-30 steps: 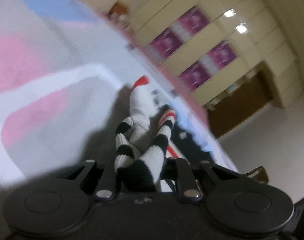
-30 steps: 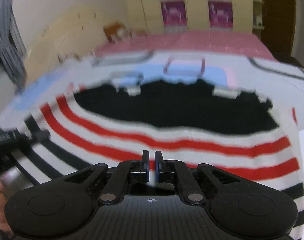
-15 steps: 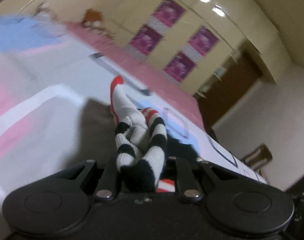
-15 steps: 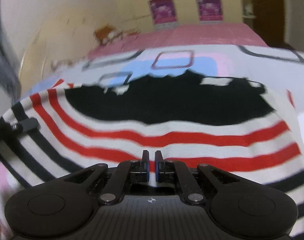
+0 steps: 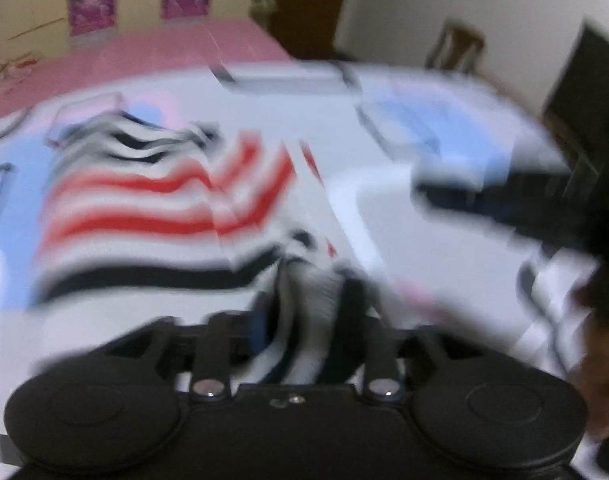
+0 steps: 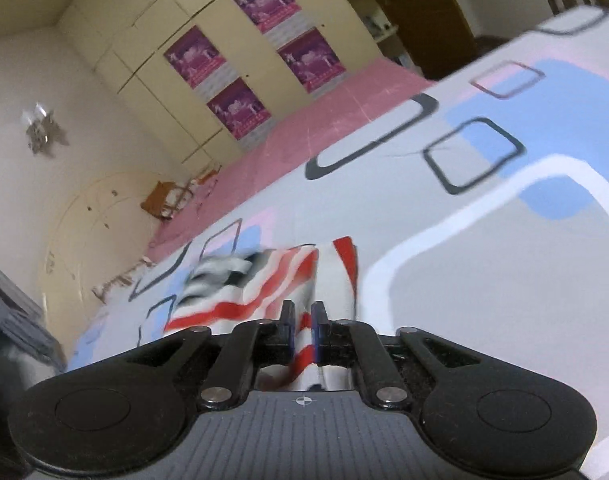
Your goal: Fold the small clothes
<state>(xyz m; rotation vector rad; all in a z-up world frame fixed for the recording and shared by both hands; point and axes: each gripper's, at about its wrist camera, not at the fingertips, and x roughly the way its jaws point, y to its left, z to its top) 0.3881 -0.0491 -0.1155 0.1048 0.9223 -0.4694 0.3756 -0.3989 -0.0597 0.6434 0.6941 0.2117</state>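
A small knit sweater (image 5: 152,204) with red, white and black stripes lies on the patterned bed sheet (image 5: 384,128); the left wrist view is motion-blurred. My left gripper (image 5: 308,320) is shut on a bunched black-and-white striped part of the sweater. My right gripper (image 6: 302,322) is shut on a red-and-white striped edge of the sweater (image 6: 260,288), which stretches away from it over the sheet (image 6: 484,240). The right hand and its gripper (image 5: 544,208) show as a dark blur at the right of the left wrist view.
The bed carries a grey sheet with blue, pink and white shapes, and a pink cover (image 6: 316,128) beyond it. Cream wardrobes with purple posters (image 6: 240,64) stand behind. A brown door (image 5: 304,4) and a chair (image 5: 456,48) are past the bed's far side.
Both grippers have swung round with the sweater. The sweater, spread wide in front of the right gripper before, now lies narrower and further off, with part folded over.
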